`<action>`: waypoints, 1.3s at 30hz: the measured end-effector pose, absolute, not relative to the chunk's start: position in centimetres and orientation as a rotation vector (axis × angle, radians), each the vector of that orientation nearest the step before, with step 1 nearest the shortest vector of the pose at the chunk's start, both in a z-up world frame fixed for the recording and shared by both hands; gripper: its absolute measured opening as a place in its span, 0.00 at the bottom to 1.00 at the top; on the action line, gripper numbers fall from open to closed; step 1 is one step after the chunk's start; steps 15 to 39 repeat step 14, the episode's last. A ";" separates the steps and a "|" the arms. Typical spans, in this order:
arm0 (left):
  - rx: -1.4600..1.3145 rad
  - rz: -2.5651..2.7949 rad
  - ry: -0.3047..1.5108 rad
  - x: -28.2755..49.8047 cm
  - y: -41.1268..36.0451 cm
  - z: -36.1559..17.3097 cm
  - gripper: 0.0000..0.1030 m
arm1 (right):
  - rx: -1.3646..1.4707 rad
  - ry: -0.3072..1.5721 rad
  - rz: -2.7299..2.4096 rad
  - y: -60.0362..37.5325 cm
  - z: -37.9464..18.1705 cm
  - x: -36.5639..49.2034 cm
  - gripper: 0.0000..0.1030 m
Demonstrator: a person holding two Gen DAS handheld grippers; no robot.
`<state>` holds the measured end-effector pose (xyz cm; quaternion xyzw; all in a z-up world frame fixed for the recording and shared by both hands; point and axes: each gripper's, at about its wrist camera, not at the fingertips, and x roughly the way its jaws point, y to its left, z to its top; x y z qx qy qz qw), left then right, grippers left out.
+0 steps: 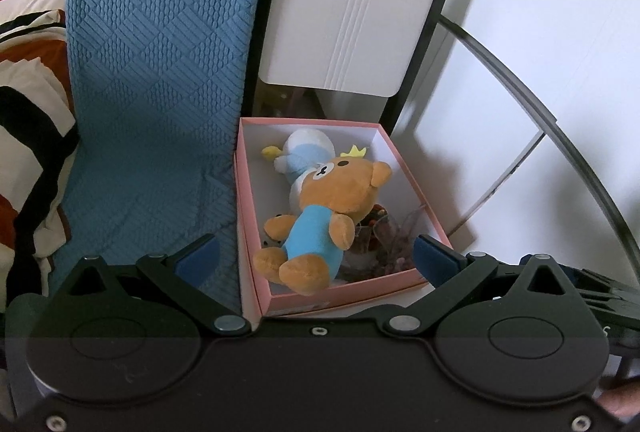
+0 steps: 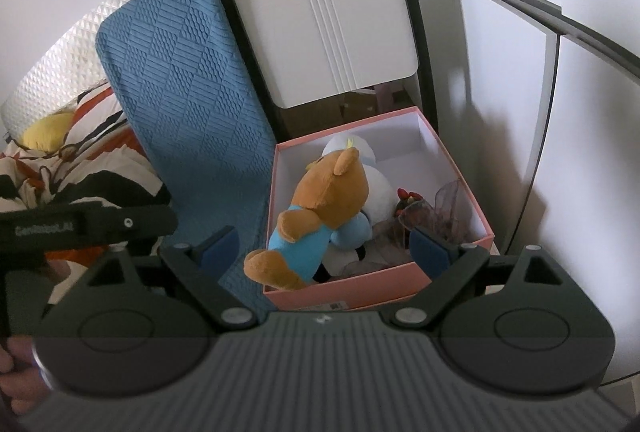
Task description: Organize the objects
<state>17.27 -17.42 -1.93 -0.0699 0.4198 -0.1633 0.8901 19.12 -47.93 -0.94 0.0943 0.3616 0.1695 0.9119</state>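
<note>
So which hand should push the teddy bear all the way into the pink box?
Probably the right gripper: its open jaws sit just before the teddy bear's foot poking over the pink box's rim. The left gripper is open too, nearly as close.

Soft daylight, dim foreground; grey shadows on white wall (image 1: 520,31); strong fisheye bending, dark corners, mild blur.

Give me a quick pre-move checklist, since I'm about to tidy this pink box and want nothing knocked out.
1. Right claw open, nothing between the pads: ok.
2. Left claw open and empty: ok.
3. Brown bear fully inside the pink box: not ok, a foot hangs over the front rim.
4. Blue-and-white plush inside the box: ok.
5. Wrapped bouquet undamaged: cannot tell.
6. Box sitting flat: cannot tell.
</note>
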 end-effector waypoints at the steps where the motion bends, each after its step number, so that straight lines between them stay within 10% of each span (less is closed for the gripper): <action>1: -0.159 -0.334 0.862 17.3 -17.4 -2.0 1.00 | 0.192 0.743 0.348 -47.9 -1.0 19.1 0.91; 39: -0.159 -0.345 0.867 17.1 -17.5 -2.4 0.99 | 0.190 0.758 0.361 -47.8 -1.5 19.3 0.91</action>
